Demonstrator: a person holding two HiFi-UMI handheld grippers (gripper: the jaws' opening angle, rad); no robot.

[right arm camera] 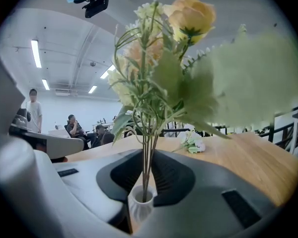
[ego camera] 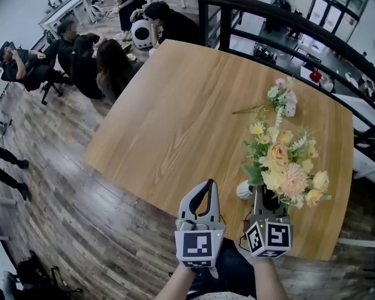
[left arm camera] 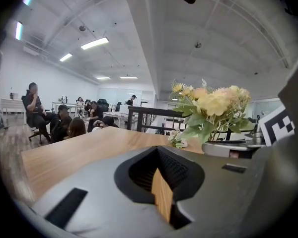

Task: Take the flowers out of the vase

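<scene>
The right gripper (right arm camera: 148,155) was clamped on the vase (right arm camera: 140,205), a small matt white piece with a ribbed neck and a round mouth. The vase sat wedged low between the two smooth grey jaws with their dark, ridged inner faces. Whether its base touched the table could not be made out. Thin green stems (right arm camera: 148,148) rose straight from the mouth, so the flowers (ego camera: 286,164) were in the vase. They formed a dense bunch of cream, pale yellow and peach blooms with one rounded peach rose (right arm camera: 191,16) at the top. Broad soft leaves and wiry sprigs fanned out above the gripper.

Just beside it, the left gripper (ego camera: 209,185) was closed and empty. Its bowed grey jaws met at the tips and left a teardrop loop through which a sliver of wood showed. A marker cube (ego camera: 199,245) with a black-and-white square pattern sat at its rear.

Both grippers were at the near edge of the table (ego camera: 175,117), a light wooden top with fine straight grain and rounded corners. Farther across it, well apart from the vase, lay a loose sprig (ego camera: 281,99) of small pink and white blossoms on a thin stem. Past the table ran a dark metal railing (ego camera: 281,20). The floor (ego camera: 81,192) was grey-brown planks, and several people (ego camera: 81,61) sat at the far side.
</scene>
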